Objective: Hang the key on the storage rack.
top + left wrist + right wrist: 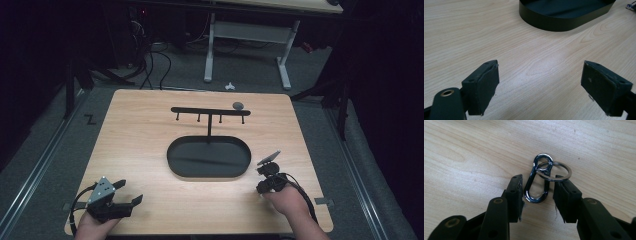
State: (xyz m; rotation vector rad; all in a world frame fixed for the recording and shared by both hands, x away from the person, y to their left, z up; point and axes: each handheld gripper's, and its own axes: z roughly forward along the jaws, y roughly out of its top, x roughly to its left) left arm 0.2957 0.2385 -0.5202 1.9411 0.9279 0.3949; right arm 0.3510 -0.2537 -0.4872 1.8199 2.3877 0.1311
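Pale wood-grain laminate covers the table [150,115], which stands in a dim room with grey carpet and cables behind it; at its middle sits a black oval tray [209,157] with a low matte wall, and from the tray's far edge rises a thin black T-shaped rack [210,111] with four short pegs hanging from its crossbar; a small grey rounded thing [238,105] rests at the bar's right end, too small to identify.

The piece in hand is a polished metal carabiner clip [537,182], pear-shaped and mirror-bright, with a thin split key ring [555,171] threaded through its small end; it lies flat on the wood near the table's right front, just right of the tray; its long axis runs almost straight away from the right gripper [537,193], tilting slightly, with the wide end nearest and the ringed end farthest.

The right gripper's jaws stand half open with the clip's wide end between them; the black pads flank it on both sides and appear just apart from the metal, so nothing is gripped yet; the squeeze would fall across the clip's narrow width, a slippery, thin target that sits low on the table.

The left gripper [540,85] hovers at the left front corner, jaws wide and empty, pointed toward the tray, well apart from the clip; the right hand is plainly the nearer.
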